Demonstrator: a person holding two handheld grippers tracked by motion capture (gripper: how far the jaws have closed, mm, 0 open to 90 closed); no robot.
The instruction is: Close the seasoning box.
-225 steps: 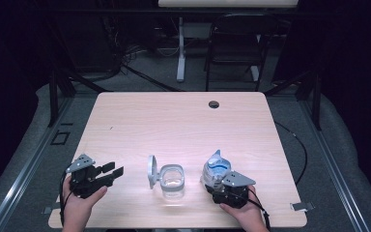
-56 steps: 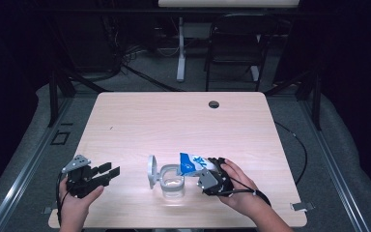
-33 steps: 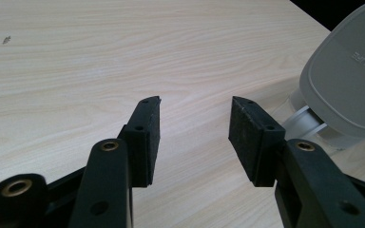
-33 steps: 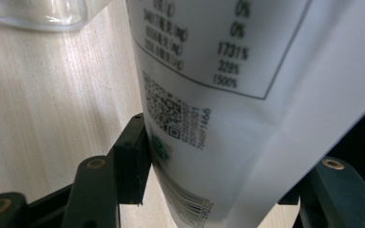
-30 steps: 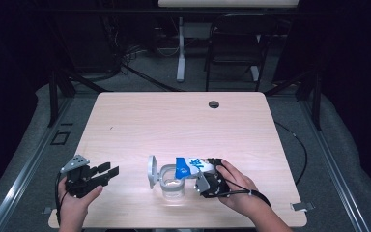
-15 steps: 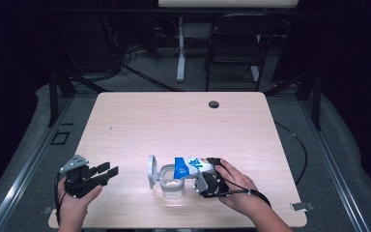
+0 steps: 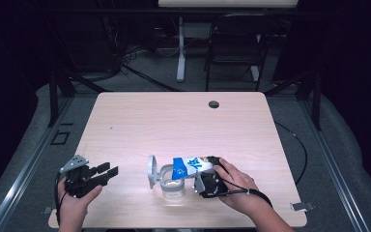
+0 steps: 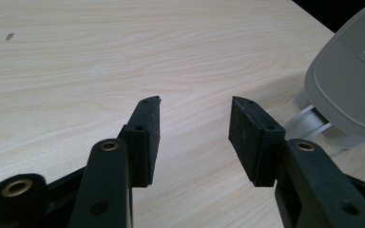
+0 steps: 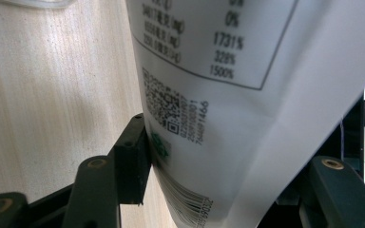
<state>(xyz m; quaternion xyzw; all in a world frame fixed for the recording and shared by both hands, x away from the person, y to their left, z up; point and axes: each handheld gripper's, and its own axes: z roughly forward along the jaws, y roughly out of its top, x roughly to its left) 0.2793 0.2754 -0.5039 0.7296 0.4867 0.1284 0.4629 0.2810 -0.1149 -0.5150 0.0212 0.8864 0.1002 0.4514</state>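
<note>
Pouch, white-and-blue printed plastic, clamped in right gripper, long axis tipped level, mouth pointing left over clear plastic container with hinged grey lid at table's near edge. Left gripper wide, empty, well apart leftward.

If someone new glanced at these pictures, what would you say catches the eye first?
The blue-and-white pouch, tipped over the clear container near the table's front edge, gripped by the right claw. Beside it stands the container's grey lid, while the left claw waits open at the front left.
</note>
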